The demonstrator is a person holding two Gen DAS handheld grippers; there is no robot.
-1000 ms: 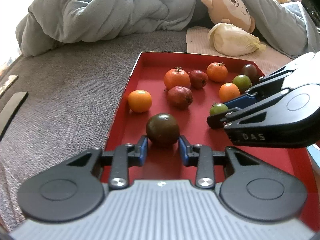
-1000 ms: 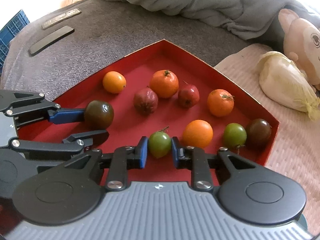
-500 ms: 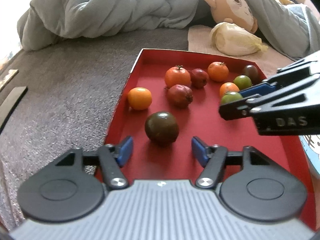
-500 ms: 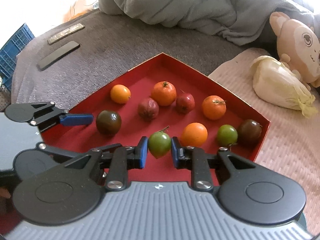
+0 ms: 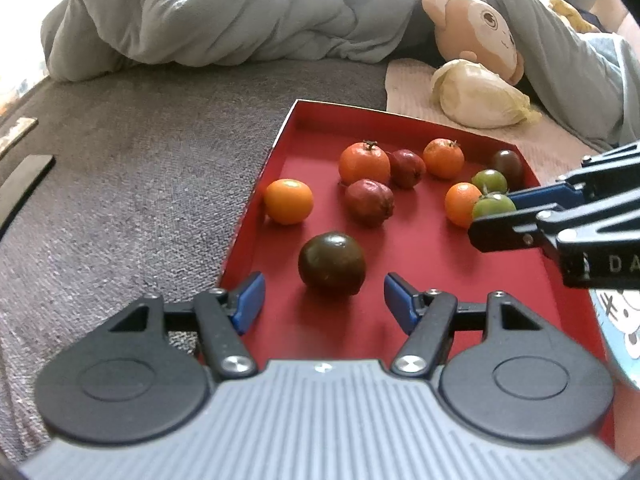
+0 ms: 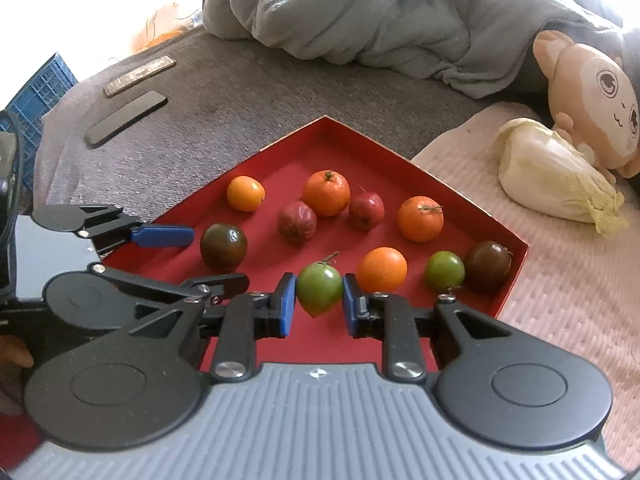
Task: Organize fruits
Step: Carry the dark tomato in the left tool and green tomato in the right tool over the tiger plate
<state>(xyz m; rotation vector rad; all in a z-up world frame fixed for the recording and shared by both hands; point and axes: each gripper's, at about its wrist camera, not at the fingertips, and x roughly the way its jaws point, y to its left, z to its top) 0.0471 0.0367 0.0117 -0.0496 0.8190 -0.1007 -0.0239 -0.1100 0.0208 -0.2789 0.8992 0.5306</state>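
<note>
A red tray (image 5: 424, 248) (image 6: 328, 128) holds several fruits: orange, red, green and dark ones. My left gripper (image 5: 324, 300) is open, its jaws wide on either side of a dark tomato (image 5: 332, 263) that rests on the tray just ahead of it. My right gripper (image 6: 319, 300) is shut on a green tomato (image 6: 319, 289) and holds it above the tray; it also shows in the left wrist view (image 5: 493, 207). The dark tomato (image 6: 223, 245) and the left gripper's fingers (image 6: 162, 237) show at the left of the right wrist view.
The tray lies on a grey couch (image 5: 140, 184). A grey blanket (image 6: 380, 12), a monkey plush (image 6: 592, 96) and a cabbage (image 6: 552, 176) on a pale mat lie behind. A black phone (image 6: 126, 119) and a remote (image 6: 140, 76) lie at left.
My left gripper opened and let go of the dark tomato, then drew back a little. My right gripper lifted the green tomato off the tray and pulled back.
</note>
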